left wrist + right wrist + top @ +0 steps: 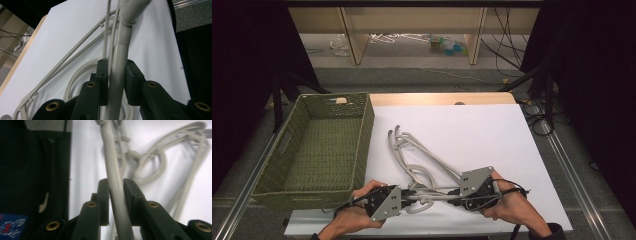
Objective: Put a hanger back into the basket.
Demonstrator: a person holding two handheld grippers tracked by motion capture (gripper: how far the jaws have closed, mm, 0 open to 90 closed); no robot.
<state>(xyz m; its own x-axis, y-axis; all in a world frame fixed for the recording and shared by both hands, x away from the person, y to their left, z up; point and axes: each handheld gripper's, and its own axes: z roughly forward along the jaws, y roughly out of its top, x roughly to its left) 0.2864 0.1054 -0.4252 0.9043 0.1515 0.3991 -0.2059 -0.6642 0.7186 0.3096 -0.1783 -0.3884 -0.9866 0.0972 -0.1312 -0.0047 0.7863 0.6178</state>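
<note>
At the table's [492, 125] near edge, both grippers clamp the same bar of a hanger [432, 196] from opposite ends, likely to lift it level off the pile. The left gripper [116, 82] pinches it; so does the right gripper [116, 200]. More hangers [412, 150] lie tangled mid-table. The basket [362, 135] waits at the left edge, probably their destination.

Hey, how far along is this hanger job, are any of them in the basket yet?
None yet: the green basket holds nothing. In hand: the left gripper and right gripper both have their jaws shut on a grey hanger at the table's near edge. Left: moving the tangled hangers, presumably into the basket.
</note>
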